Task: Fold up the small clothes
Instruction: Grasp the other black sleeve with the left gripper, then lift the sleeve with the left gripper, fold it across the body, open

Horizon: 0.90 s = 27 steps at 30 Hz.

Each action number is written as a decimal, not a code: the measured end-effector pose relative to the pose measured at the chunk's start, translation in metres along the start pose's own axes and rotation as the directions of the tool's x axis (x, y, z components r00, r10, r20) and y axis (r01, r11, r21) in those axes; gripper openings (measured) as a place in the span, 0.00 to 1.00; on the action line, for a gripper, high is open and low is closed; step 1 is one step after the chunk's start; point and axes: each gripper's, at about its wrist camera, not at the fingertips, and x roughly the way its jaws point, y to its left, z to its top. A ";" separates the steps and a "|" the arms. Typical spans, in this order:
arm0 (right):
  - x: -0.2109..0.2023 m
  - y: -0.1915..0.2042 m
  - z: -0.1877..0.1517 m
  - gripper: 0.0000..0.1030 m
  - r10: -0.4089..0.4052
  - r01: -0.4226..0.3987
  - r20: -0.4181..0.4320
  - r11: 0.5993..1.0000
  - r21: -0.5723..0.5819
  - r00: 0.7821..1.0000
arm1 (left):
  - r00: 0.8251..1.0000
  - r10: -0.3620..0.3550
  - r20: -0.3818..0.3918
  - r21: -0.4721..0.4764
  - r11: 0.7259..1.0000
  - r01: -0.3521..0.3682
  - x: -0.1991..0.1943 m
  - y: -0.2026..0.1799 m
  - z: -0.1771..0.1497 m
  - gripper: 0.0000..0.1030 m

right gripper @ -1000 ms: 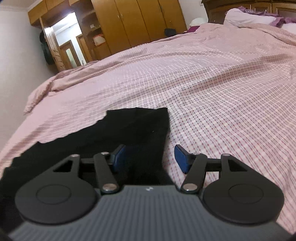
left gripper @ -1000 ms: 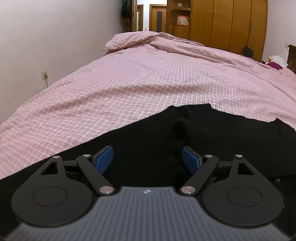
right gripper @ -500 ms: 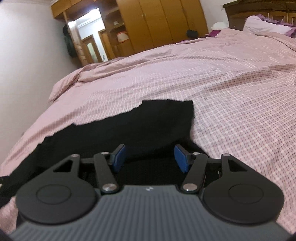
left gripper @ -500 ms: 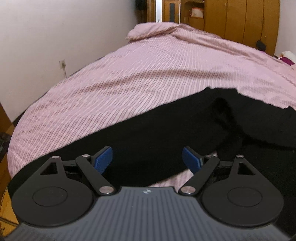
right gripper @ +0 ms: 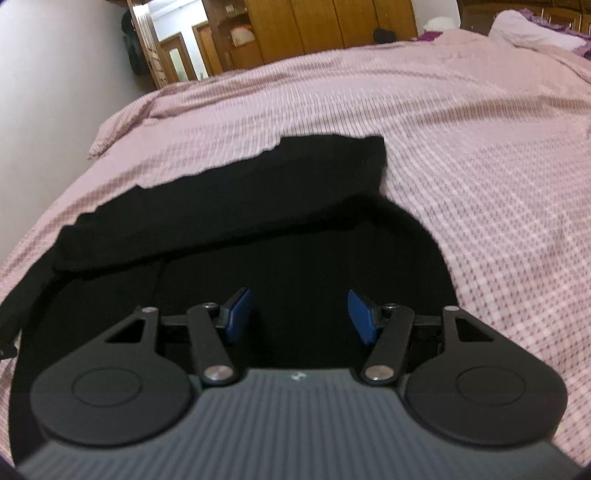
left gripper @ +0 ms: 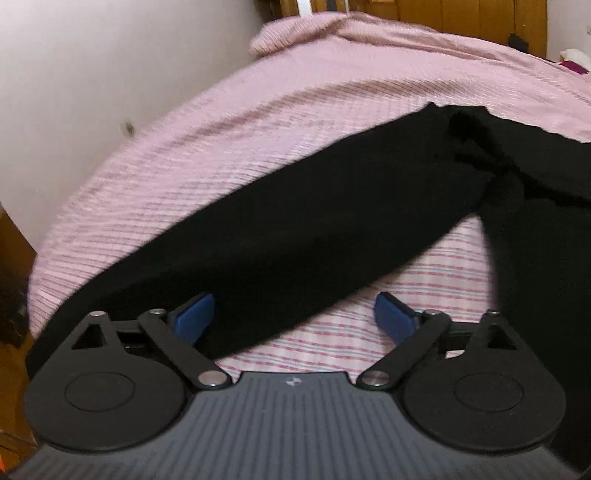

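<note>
Garment: black garment (left gripper: 332, 221) spread flat on the bed, one long sleeve-like part running diagonally from lower left to upper right in the left wrist view; in the right wrist view its wider body (right gripper: 295, 229) fills the lower middle, with a squared end reaching up toward the middle of the bed.
Bed cover: pink checked cover (left gripper: 295, 110) under the garment, bare on all sides of it; a patch of it shows between the sleeve-like part and the rest of the dark cloth (left gripper: 424, 288).
Left hand-held gripper (left gripper: 295, 319): jaws stand wide apart and have just been opening; the lower edge of the dark sleeve-like part lies between them, close by the left blue pad (left gripper: 194, 317), while the right blue pad (left gripper: 393, 319) sits over the pink cover; neither pad presses on cloth.
Right hand-held gripper (right gripper: 299, 315): jaws partly apart, hovering low over the black cloth; dark fabric fills the gap between the blue pads (right gripper: 238, 314), but no fold is pinched.
Surroundings: white wall (left gripper: 92, 74) at the left, wooden wardrobe (right gripper: 332, 26) beyond the far end of the bed, a pale pillow (right gripper: 524, 22) at upper right.
Sharpness: both views slightly smeared.
</note>
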 end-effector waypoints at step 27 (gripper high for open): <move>-0.015 -0.008 -0.006 0.59 0.006 -0.011 0.056 0.995 0.099 0.998 | 0.931 0.061 0.360 -0.292 0.955 0.051 -0.024 0.057 0.044 0.20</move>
